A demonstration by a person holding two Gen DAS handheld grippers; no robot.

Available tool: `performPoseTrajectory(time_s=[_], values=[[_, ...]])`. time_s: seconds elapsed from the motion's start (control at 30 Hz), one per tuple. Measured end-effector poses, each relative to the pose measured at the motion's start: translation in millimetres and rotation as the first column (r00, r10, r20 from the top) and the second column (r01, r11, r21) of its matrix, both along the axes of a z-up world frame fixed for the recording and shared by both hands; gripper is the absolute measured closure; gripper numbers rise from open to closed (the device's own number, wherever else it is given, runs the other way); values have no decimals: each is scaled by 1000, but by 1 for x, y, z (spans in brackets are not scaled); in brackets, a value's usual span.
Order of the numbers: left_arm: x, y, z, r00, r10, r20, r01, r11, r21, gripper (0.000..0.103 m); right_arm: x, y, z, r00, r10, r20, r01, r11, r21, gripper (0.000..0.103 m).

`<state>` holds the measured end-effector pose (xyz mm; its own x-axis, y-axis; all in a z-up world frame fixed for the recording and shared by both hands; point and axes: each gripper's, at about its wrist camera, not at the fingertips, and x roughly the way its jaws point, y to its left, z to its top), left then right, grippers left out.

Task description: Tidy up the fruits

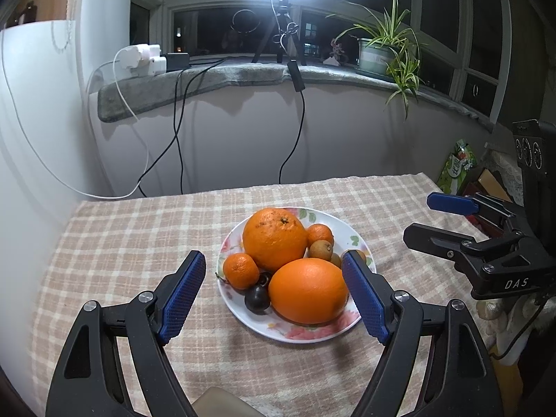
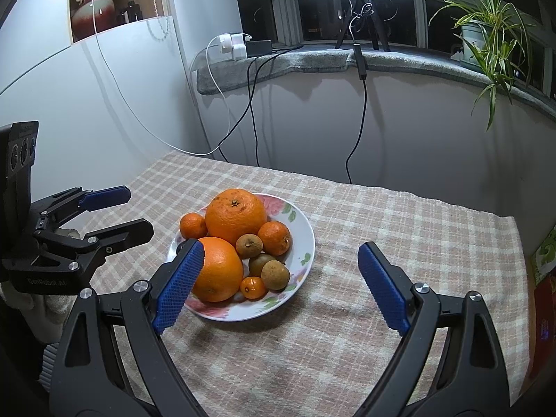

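A white flowered plate (image 1: 305,333) (image 2: 302,239) sits on a checked tablecloth and holds all the fruit. On it are two large oranges (image 1: 274,238) (image 1: 307,290), small mandarins (image 1: 240,270) (image 2: 273,237), brown longans (image 1: 320,249) (image 2: 275,275) and a dark plum (image 1: 257,298). My left gripper (image 1: 274,292) is open and empty, hovering just before the plate's near edge. My right gripper (image 2: 281,285) is open and empty, at the plate's near right side. Each gripper shows in the other's view, the right one (image 1: 431,217) and the left one (image 2: 135,210), both open.
The checked tablecloth (image 1: 139,243) covers the table. Behind it stand a wall, hanging cables (image 1: 180,132), a grey windowsill with a power strip (image 1: 142,59), a ring light tripod (image 1: 278,34) and a potted plant (image 1: 378,55). Boxes (image 1: 458,163) lie off the table's right edge.
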<state>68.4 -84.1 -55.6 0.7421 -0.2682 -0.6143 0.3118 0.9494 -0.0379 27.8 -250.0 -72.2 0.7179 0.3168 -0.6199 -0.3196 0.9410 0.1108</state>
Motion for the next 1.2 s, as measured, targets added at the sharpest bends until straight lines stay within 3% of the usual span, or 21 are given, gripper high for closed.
performPoseTrajectory(time_s=[1.2], values=[[-2, 1, 1, 1000, 1, 13, -1, 1000, 0, 22, -2, 2, -1, 1000, -2, -6, 2, 1000, 4, 11]])
